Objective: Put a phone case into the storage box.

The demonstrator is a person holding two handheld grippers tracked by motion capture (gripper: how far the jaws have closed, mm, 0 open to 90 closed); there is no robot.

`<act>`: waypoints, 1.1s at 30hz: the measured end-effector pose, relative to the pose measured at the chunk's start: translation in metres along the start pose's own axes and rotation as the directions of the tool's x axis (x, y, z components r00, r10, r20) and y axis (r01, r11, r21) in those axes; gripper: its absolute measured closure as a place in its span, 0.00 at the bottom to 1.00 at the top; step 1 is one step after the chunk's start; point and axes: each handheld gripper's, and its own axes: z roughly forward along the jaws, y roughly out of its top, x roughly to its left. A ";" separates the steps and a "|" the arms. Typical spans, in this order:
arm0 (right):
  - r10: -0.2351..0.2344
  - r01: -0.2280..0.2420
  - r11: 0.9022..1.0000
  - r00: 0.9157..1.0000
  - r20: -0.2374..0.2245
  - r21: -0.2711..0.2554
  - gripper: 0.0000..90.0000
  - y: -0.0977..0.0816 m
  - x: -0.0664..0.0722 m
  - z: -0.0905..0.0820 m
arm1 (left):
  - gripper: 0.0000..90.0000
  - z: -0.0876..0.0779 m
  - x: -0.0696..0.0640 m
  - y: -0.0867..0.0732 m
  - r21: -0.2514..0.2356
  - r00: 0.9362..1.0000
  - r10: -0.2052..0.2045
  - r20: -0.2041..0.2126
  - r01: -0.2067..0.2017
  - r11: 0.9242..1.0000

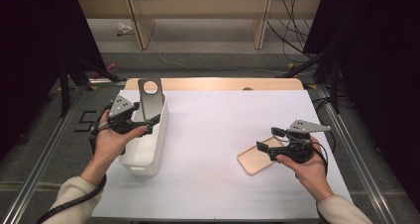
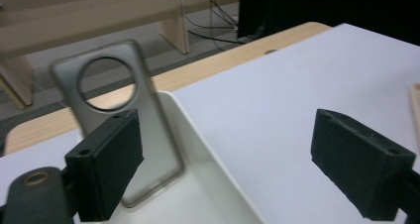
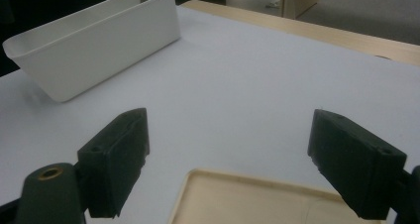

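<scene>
A grey phone case (image 1: 150, 96) with a round camera hole stands upright at the far end of a long white bin (image 1: 147, 154) on the left of the table. My left gripper (image 1: 143, 114) hovers over the bin just short of the case, jaws wide apart. In the left gripper view the case (image 2: 116, 110) rises behind the left jaw, not between the two, and the gripper (image 2: 233, 169) is open. My right gripper (image 1: 269, 139) is open above a flat beige tray (image 1: 253, 159). The right gripper view shows the tray (image 3: 247, 199) empty below the gripper (image 3: 233, 167).
A white sheet (image 1: 218, 135) covers the table, with a wooden edge (image 1: 213, 84) at the far side. The bin (image 3: 99, 40) lies far off in the right gripper view. Wooden furniture legs and cables stand on the floor beyond the table.
</scene>
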 end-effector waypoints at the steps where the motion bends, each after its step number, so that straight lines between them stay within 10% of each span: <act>1: 0.001 -0.001 1.000 1.000 0.001 0.001 0.19 0.000 0.000 0.000 | 0.14 -0.001 -0.005 -0.002 -0.005 1.000 0.006 0.016 -0.006 1.000; 18: 0.003 -0.003 1.000 1.000 -0.003 0.010 0.19 -0.001 -0.001 0.001 | 0.13 -0.013 -0.067 -0.029 -0.036 0.980 0.068 0.188 -0.062 0.997; 33: -0.013 0.013 1.000 1.000 -0.012 0.019 0.19 0.001 0.000 0.005 | 0.07 -0.023 -0.083 -0.046 -0.028 0.966 0.126 0.224 -0.123 0.992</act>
